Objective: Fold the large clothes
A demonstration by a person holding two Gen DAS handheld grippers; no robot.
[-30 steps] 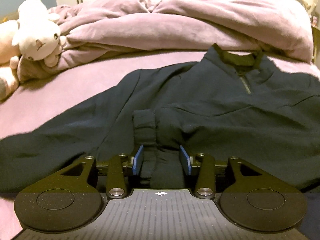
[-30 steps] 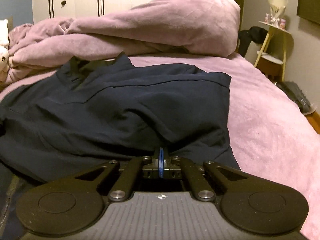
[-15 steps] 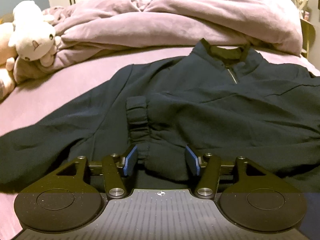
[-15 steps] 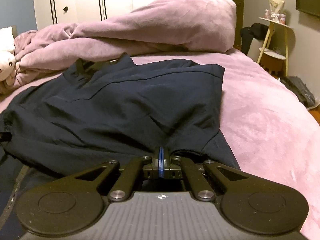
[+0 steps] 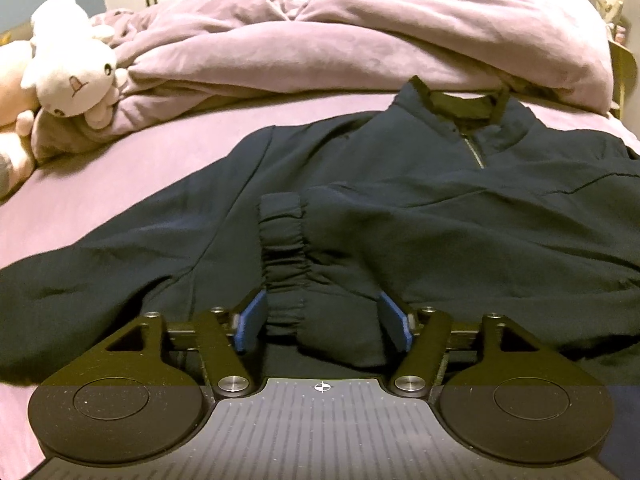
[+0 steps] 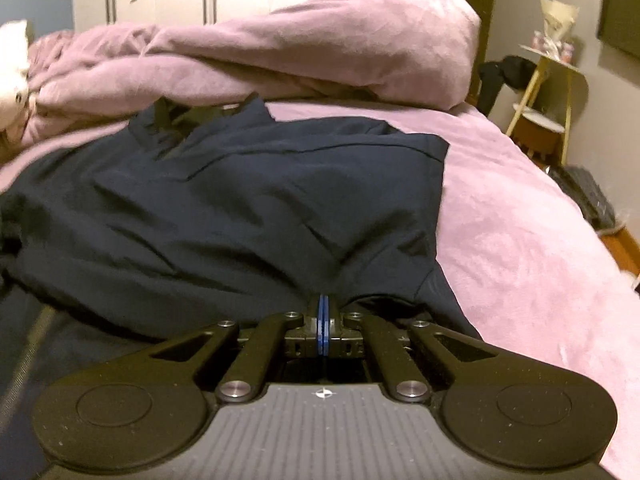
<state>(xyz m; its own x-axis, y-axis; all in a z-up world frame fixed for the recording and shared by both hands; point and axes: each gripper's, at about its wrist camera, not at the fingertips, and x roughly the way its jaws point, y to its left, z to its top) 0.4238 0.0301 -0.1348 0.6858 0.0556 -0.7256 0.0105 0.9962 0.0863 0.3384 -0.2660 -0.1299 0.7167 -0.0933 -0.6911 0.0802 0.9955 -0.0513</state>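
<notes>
Pink bed (image 6: 520, 240) w/ navy jacket (image 5: 400, 220), duvet (image 5: 360, 48), plush toy (image 5: 68, 80).

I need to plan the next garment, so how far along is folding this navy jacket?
Done: one sleeve is folded across the navy jacket, its elastic cuff on the chest. In hand: the left tongs are opening around that cuff; the right tongs pinch the hem. Left: the other sleeve lies spread on the bed.

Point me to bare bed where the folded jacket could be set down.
Two free patches of pink sheet: right of the navy jacket, running to the bed edge; and left of its spread sleeve, below the plush toy. Crowded at the head: the bunched duvet meets the collar.
</notes>
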